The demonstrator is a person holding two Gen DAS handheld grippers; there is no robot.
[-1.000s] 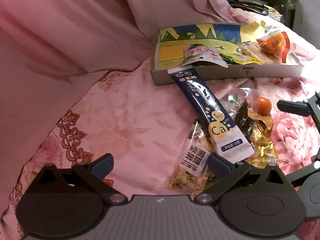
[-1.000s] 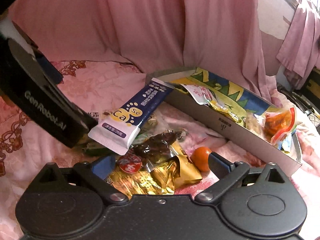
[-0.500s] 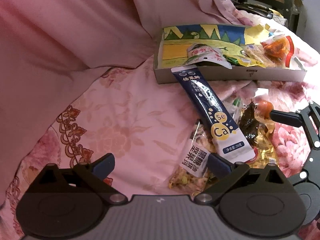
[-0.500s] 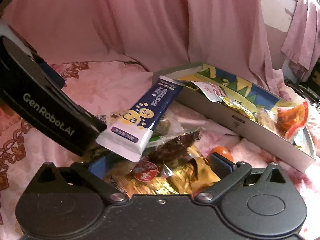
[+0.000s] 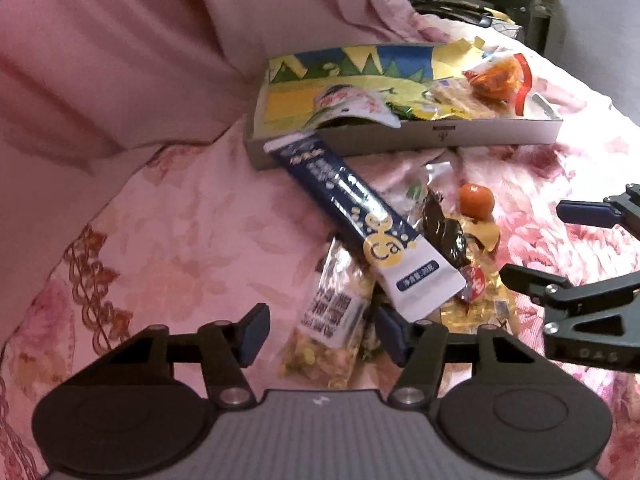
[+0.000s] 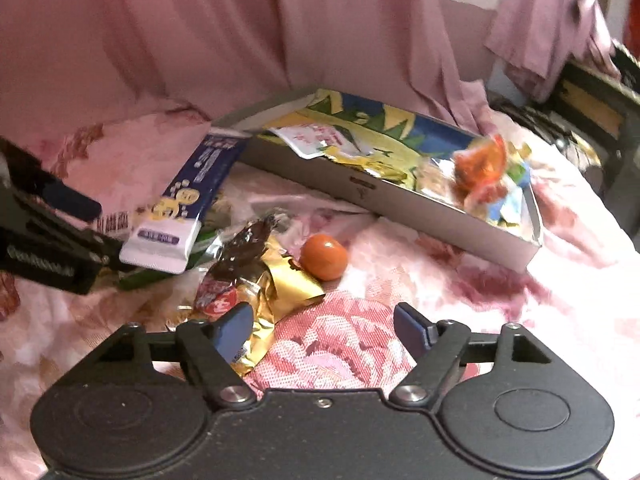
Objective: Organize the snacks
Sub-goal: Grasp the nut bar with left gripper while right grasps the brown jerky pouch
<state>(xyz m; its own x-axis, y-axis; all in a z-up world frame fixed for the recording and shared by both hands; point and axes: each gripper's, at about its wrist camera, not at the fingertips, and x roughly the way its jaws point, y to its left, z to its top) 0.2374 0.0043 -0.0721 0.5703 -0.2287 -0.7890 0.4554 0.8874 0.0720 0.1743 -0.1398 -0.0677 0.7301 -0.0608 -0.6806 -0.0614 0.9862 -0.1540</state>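
left gripper [image 5: 318, 334] closing around clear snack packet [image 5: 332, 326], fingers not yet pressing. right gripper [image 6: 324, 326] closing over bare bedspread [image 6: 352, 340]. navy sachet [image 5: 360, 224] leaning on box [image 5: 440, 142] near edge; open bedspread left.

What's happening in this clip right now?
A person with handheld tongs in each hand is tidying loose snacks on a pink bedspread into a shallow box. The left tongs are closing around a clear snack packet, pads not yet pressing. The right tongs are closing too, with only bedspread between them. The blue sachet, gold packet and small orange fruit remain outside the box.
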